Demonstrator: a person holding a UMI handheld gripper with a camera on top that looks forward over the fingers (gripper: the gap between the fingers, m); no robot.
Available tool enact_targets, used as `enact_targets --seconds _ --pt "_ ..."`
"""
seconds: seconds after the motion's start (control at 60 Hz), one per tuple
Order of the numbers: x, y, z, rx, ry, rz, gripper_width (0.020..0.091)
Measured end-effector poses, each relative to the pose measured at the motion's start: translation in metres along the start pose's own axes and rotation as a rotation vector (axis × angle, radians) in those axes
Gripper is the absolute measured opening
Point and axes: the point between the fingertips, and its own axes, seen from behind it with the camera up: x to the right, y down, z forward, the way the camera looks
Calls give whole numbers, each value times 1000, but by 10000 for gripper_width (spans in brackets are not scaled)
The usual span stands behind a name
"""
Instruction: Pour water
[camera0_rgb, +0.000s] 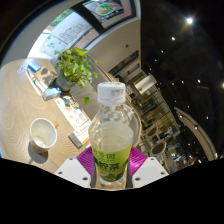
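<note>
Jaws (112, 168): clamped on the bottle; one pad bears on each side of its lower body.
Pads (86, 160): magenta, showing on both sides of the bottle at label height.
Bottle (112, 135): clear plastic, held between the jaws, rising ahead of them and leaning with the tilted view.
Cap (111, 93): white, screwed on the neck; the bottle is closed.
Label (113, 163): green band with pale print around the lower body, level with the pads.
Contents: pale yellowish-green liquid visible through the wall; upper part of the body looks clear, exact level cannot be told.
Cup (42, 132): white, open top facing up, standing on the table to the left of the bottle, well apart from it; contents cannot be told.
Table (20, 100): light wood grain surface, carrying the cup and other items beyond.
Plant (75, 66): green leafy plant standing on the table beyond the bottle, up and to the left of the cap.
Small items (45, 82): several objects on the table near the plant; too small to identify.
Background: indoor room with a dark ceiling, one bright ceiling light (188, 19), and shelving or furniture to the right of the bottle, details unclear.
</note>
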Motion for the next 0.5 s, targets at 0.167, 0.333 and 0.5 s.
enact_targets --seconds 0.167,0.333,0.5 --pt "-7 17 6 54 -126 407 412" --pt "-35 47 28 58 -232 644 410" --pt "-72 82 59 19 -279 754 411"
